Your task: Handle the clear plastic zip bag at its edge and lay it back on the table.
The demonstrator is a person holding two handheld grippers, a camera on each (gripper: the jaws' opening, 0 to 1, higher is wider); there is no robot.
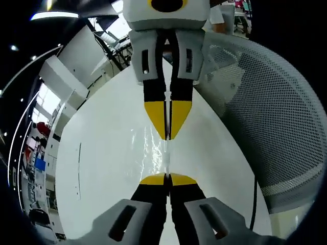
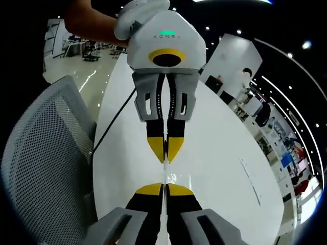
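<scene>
Both grippers (image 1: 167,179) (image 2: 163,190) pinch glossy clear bag (image 1: 153,148), taut.

Bright overhead glare, fisheye-warped edges

Long white glossy worktop (image 1: 102,153) runs through large open hall. Grey mesh-back chair (image 1: 276,117) just beside its edge. Black cable (image 2: 115,122) trails across worktop. Dark ceiling with spot lights (image 2: 306,45); shiny pale floor (image 2: 82,76); white partitions (image 2: 232,56) behind
</scene>
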